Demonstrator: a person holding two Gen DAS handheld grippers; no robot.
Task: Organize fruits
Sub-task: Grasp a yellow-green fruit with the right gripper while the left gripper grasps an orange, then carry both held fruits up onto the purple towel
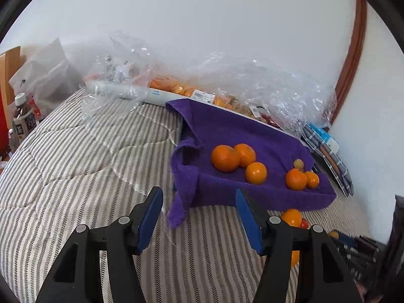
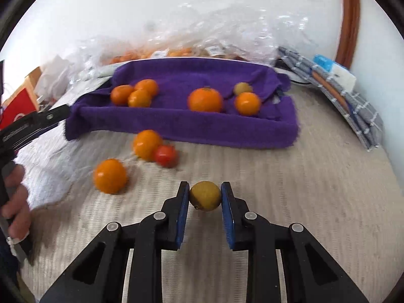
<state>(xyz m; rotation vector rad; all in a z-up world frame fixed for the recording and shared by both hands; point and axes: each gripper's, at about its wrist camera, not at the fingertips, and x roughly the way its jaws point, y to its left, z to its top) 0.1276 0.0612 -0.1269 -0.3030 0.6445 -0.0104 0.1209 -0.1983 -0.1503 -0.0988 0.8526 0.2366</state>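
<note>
A tray lined with a purple towel (image 1: 252, 131) (image 2: 192, 126) holds several oranges (image 1: 224, 157) (image 2: 205, 99) and one small yellowish fruit (image 1: 298, 163) (image 2: 242, 88). My right gripper (image 2: 205, 193) is shut on a small yellow-brown fruit (image 2: 205, 195), low over the striped bedding. On the bedding before the tray lie two oranges (image 2: 109, 175) (image 2: 146, 144) and a red tomato (image 2: 165, 155). My left gripper (image 1: 199, 199) is open and holds nothing, near the tray's front left corner; an orange (image 1: 291, 217) and the tomato (image 1: 304, 223) show beside its right finger.
Crumpled clear plastic and packs of fruit (image 1: 176, 87) lie behind the tray by the white wall. Folded checked cloths (image 2: 353, 101) lie at the right. A bottle (image 1: 22, 121) and a bag stand at the far left. A hand (image 2: 15, 202) holds the left gripper.
</note>
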